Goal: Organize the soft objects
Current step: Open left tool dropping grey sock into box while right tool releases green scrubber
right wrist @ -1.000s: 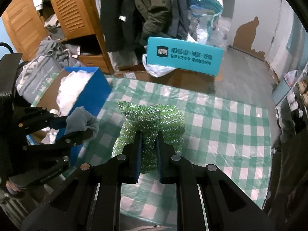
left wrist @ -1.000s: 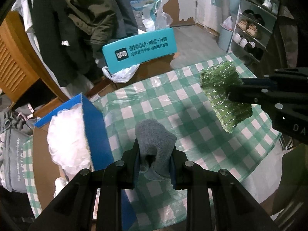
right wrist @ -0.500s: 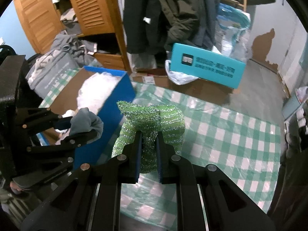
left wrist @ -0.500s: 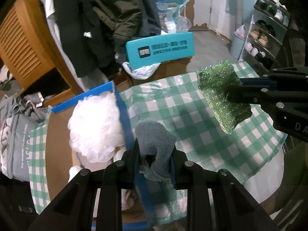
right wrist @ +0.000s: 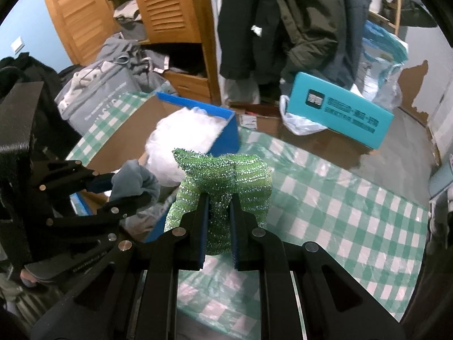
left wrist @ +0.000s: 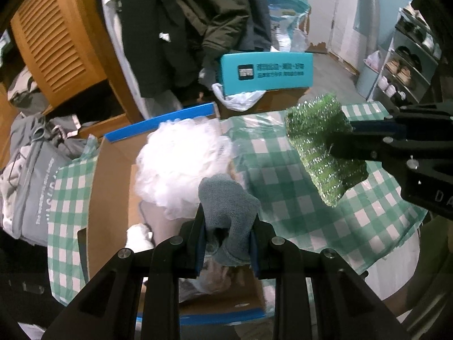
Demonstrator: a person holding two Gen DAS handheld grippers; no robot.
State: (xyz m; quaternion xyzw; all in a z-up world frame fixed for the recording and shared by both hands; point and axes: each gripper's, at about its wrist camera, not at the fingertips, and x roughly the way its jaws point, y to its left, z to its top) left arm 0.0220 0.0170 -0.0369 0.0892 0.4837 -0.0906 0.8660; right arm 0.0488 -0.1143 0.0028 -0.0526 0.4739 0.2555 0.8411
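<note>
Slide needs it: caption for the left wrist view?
Left hand-held gripper clamps a grey cloth above the open cardboard box.

Left gripper (left wrist: pixel 228 236) and right gripper (right wrist: pixel 217 221), side by side, angled downward, jaws of each clamped tight.
</note>
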